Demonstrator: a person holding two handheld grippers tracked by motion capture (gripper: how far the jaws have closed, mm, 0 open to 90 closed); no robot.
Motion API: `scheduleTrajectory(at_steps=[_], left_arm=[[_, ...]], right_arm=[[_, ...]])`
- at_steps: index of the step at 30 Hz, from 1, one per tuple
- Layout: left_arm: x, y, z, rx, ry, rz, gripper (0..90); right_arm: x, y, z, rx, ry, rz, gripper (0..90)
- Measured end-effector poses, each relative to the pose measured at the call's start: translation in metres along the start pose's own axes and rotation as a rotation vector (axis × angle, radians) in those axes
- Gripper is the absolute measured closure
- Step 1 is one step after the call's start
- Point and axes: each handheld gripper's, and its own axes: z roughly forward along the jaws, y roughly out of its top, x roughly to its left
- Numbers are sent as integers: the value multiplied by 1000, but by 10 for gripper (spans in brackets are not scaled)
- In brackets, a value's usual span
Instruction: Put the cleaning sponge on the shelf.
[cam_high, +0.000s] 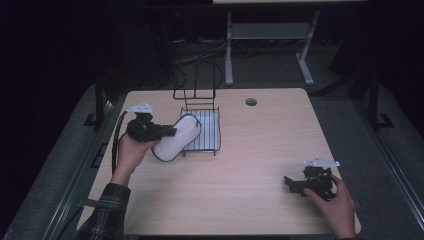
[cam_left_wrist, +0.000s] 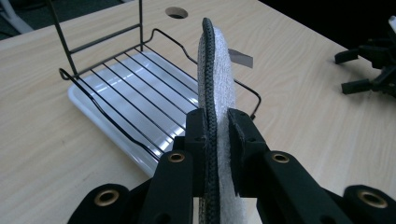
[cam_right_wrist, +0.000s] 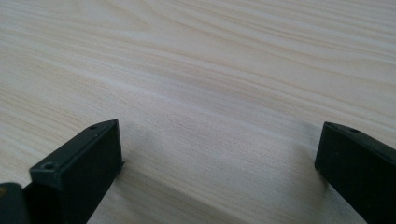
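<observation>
Left gripper (cam_high: 167, 132) jaws clamp the white oval fabric pad with dark trim (cam_high: 176, 137), at the black wire rack (cam_high: 202, 131) front-left edge. Left gripper view shows a white tray (cam_left_wrist: 88, 105) under the rack. Right gripper (cam_high: 291, 184), jaws wide apart, holds nothing, on the light wood surface (cam_high: 250, 165) well right of the rack.

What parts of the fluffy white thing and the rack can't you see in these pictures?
- White pad: in the left gripper view it stands edge-on, so its faces are hidden; the left gripper covers its near end.
- Its small tag: too small to read.
- Wire rack: in the high view the pad covers its left edge.
- Right gripper: the hand hides its back.
</observation>
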Motion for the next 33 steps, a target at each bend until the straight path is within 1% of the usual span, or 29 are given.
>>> scheduleTrajectory(at_steps=[7, 9, 15, 19, 22, 25, 30, 31, 33], left_arm=[[9, 9, 11, -6, 4, -7, 788], [12, 11, 13, -23, -9, -17, 788], [17, 17, 23, -14, -7, -15, 788], [19, 21, 30, -31, -17, -19, 788], [22, 22, 35, -25, -20, -18, 788], [24, 24, 41, -22, -22, -19, 788], [24, 27, 50, -23, -35, -40, 788], [24, 28, 52, -23, -35, -37, 788], [25, 29, 56, -30, -42, -44, 788]], right_arm=[[0, 0, 0, -1, 0, -2, 2], [0, 0, 0, -1, 0, -3, 2], [0, 0, 0, -1, 0, -2, 2], [0, 0, 0, -1, 0, -2, 2], [0, 0, 0, -1, 0, -1, 2], [0, 0, 0, -1, 0, -2, 2], [0, 0, 0, -1, 0, -2, 2], [0, 0, 0, -1, 0, -2, 2], [0, 0, 0, -1, 0, -2, 2]])
